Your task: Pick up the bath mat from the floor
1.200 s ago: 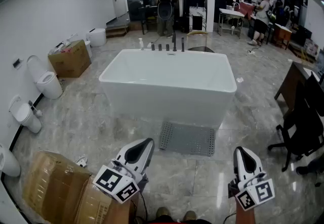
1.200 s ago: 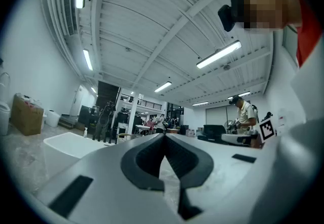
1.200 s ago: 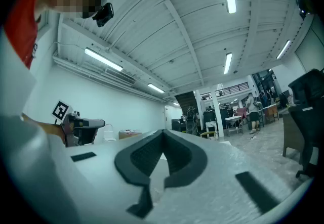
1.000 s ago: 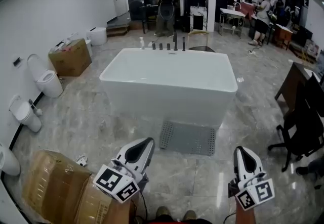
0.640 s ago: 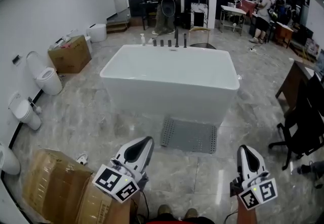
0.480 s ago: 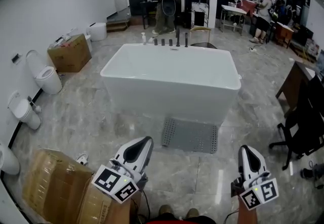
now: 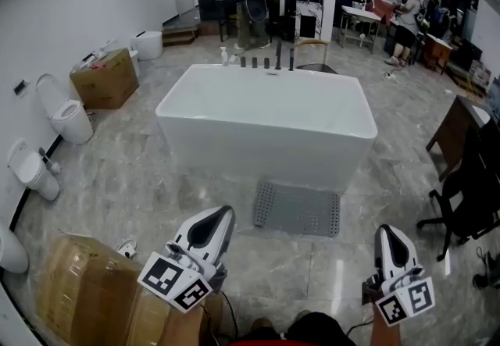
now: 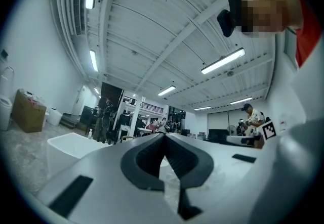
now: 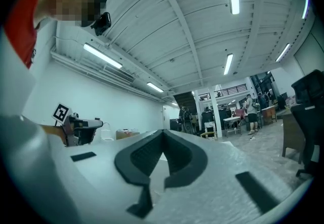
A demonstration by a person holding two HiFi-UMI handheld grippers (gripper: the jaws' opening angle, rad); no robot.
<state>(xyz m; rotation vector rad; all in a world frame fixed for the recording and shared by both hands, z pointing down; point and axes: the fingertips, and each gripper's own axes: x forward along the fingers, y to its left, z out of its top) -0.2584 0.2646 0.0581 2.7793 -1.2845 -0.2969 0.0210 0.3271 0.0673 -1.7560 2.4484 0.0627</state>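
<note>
**Both grippers shut and empty, bath mat on floor ahead**

Head view, clock positions read on the frame. The left gripper (image 7: 222,215) is at 7 o'clock and the right gripper (image 7: 388,231) at 5 o'clock. Both are held low in front of the person, tips pointing toward 12. Each has its marker cube nearest the camera.

In the left gripper view, the left gripper (image 8: 163,135) has its jaws pressed together with nothing between them. It looks level across the room, toward the ceiling lights and far background. In the right gripper view, the right gripper (image 9: 163,131) is the same: jaws together, nothing pinched.

The bath mat (image 7: 298,209) is grey, rectangular and perforated. It lies flat on the marble floor (image 7: 133,188), just below frame centre. It sits at about 1 o'clock from the left gripper tip and 11 o'clock from the right one, apart from both. Neither gripper touches it. Its far edge lies just beside the base of the bathtub.

The white bathtub (image 7: 266,153) sits at 12 o'clock of the mat. Dark tap fittings (image 7: 266,62) stand on its far rim.

Other things:
- An open cardboard box (image 7: 86,282) is at 8 o'clock, just beside the left gripper.
- A second cardboard box (image 7: 104,79) stands by the wall at 10 o'clock.
- Two white toilets (image 7: 69,119) and (image 7: 31,174) line the wall at 9 o'clock.
- A black office chair (image 7: 469,204) is at 3–4 o'clock, well apart from the mat.
- A person (image 7: 406,20) stands in the far background at 1 o'clock.
</note>
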